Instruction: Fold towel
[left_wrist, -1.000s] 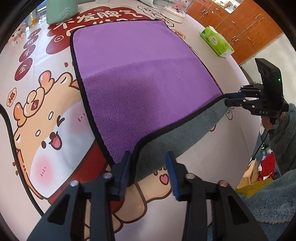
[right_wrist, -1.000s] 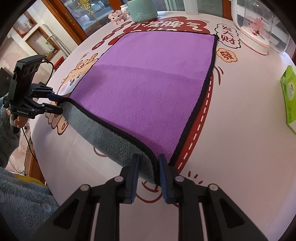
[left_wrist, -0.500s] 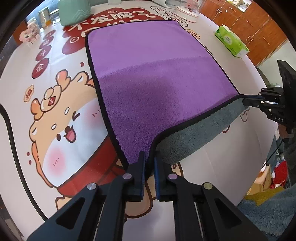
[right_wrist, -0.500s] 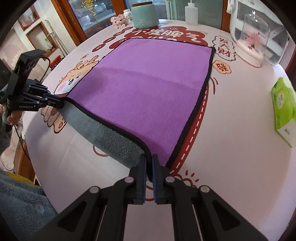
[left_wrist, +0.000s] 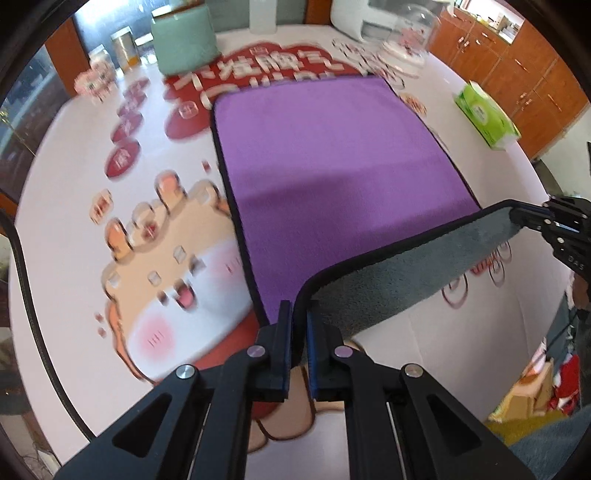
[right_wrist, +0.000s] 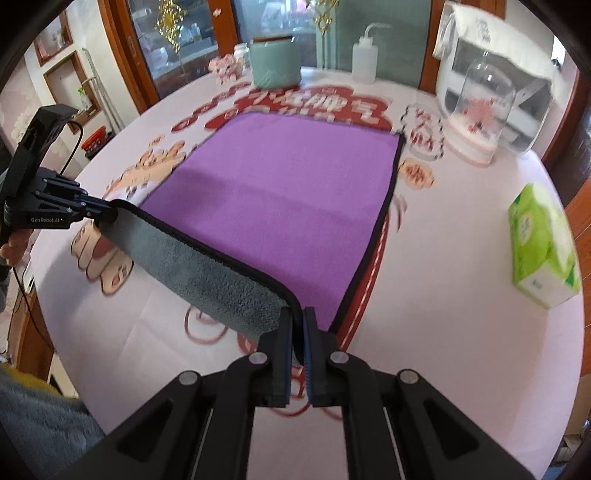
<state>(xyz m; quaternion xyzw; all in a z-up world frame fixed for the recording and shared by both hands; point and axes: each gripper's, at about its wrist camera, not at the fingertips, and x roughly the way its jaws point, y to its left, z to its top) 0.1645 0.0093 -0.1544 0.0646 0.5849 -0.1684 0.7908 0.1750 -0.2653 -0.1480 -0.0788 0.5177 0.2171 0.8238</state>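
A purple towel (left_wrist: 325, 158) with a black hem and a grey underside lies spread on the round table; it also shows in the right wrist view (right_wrist: 295, 199). My left gripper (left_wrist: 299, 314) is shut on its near left corner. My right gripper (right_wrist: 298, 317) is shut on its near right corner. Both corners are lifted, so the near edge hangs between them with the grey underside (left_wrist: 413, 269) showing. Each gripper shows in the other's view: the right gripper at the right (left_wrist: 517, 218), the left gripper at the left (right_wrist: 107, 214).
A printed tablecloth (left_wrist: 110, 236) covers the table. A green tissue pack (right_wrist: 539, 247) lies at the right. A clear dome (right_wrist: 480, 107), a squeeze bottle (right_wrist: 364, 59) and a mint green container (right_wrist: 275, 62) stand at the far side. Wooden cabinets (left_wrist: 524, 55) stand beyond.
My left gripper has closed on the near left corner. Both grippers have lifted the near edge higher off the table, showing more of the grey underside.
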